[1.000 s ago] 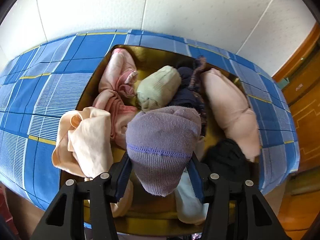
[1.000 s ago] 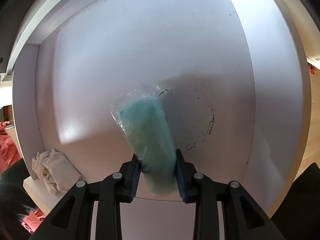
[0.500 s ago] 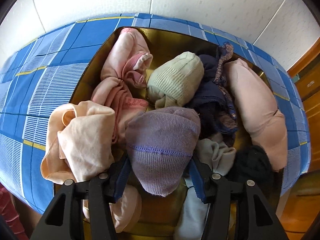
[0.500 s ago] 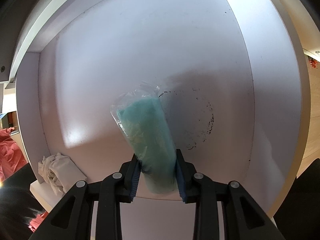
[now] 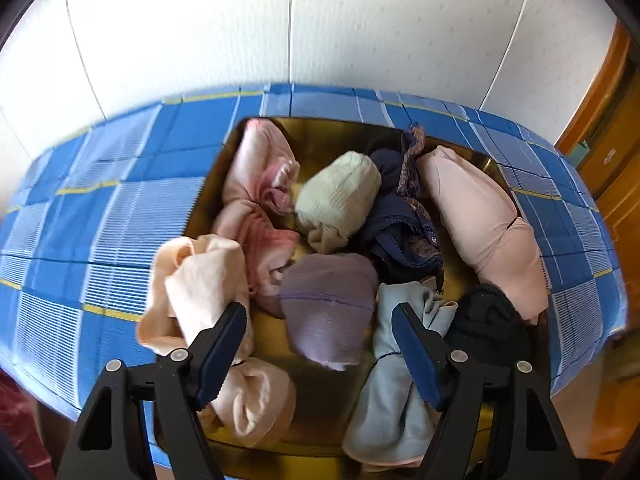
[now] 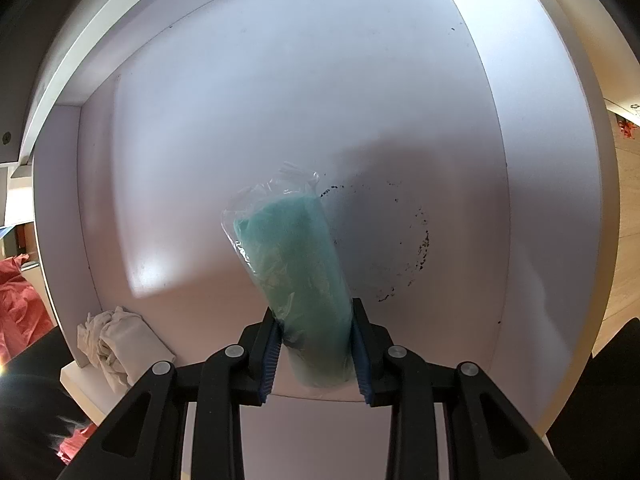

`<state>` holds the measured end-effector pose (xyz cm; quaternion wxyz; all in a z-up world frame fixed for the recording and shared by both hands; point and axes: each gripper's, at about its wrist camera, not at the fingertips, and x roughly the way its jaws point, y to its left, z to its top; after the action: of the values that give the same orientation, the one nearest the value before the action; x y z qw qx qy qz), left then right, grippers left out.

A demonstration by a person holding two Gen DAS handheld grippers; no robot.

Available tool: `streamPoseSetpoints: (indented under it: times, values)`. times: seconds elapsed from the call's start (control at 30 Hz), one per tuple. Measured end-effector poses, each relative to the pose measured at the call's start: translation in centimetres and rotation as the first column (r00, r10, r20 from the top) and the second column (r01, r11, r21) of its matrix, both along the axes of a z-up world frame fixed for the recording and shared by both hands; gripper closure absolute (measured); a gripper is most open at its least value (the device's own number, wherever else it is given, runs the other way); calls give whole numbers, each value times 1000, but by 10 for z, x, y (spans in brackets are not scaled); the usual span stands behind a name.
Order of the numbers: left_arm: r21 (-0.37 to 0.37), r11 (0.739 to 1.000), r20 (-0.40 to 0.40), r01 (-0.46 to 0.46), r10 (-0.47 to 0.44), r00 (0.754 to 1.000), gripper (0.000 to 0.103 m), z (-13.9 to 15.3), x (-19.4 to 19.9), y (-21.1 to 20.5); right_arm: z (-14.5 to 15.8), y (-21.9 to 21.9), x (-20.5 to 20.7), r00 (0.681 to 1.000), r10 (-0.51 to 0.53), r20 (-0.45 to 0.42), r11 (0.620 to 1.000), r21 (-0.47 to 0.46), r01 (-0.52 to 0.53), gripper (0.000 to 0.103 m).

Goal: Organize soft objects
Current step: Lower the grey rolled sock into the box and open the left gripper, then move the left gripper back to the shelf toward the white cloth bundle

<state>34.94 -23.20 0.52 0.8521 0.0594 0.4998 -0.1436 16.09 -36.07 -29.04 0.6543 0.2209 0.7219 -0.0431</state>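
Blue-checked desk cloth [image 5: 120, 208] carries gold tray [image 5: 320, 136]; rolled lilac sock [image 5: 328, 304] lies inside, left gripper [image 5: 320, 344] jaws wide apart. Right gripper [image 6: 314, 354] clamps bagged teal cloth roll [image 6: 296, 264] over white shelf [image 6: 280, 100]; lower gently, then release.

Grip: our right gripper [image 6: 314, 344] clamps a teal cloth roll in clear plastic wrap [image 6: 298, 276].
Backdrop: we face a white speckled shelf panel [image 6: 320, 100].
Lower left: crumpled white cloth [image 6: 118, 340].

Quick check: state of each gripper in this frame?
Left gripper: open, holding nothing, above the purple sock in the tray.
Right gripper: closed on the bagged teal roll.
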Motion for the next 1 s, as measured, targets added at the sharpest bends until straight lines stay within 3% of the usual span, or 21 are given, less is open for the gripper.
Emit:
streamPoseSetpoints:
  times: [0.5,1.0]
  values:
    - [48,999,105,-23,18,994,27,21,-33,22,3,3,1,1000,8,5,1000,-8,-8,72]
    - [41,999,168,-32,24,986,26,30,-80,56,4,13,1,999,31,9,999,-30,-31,72]
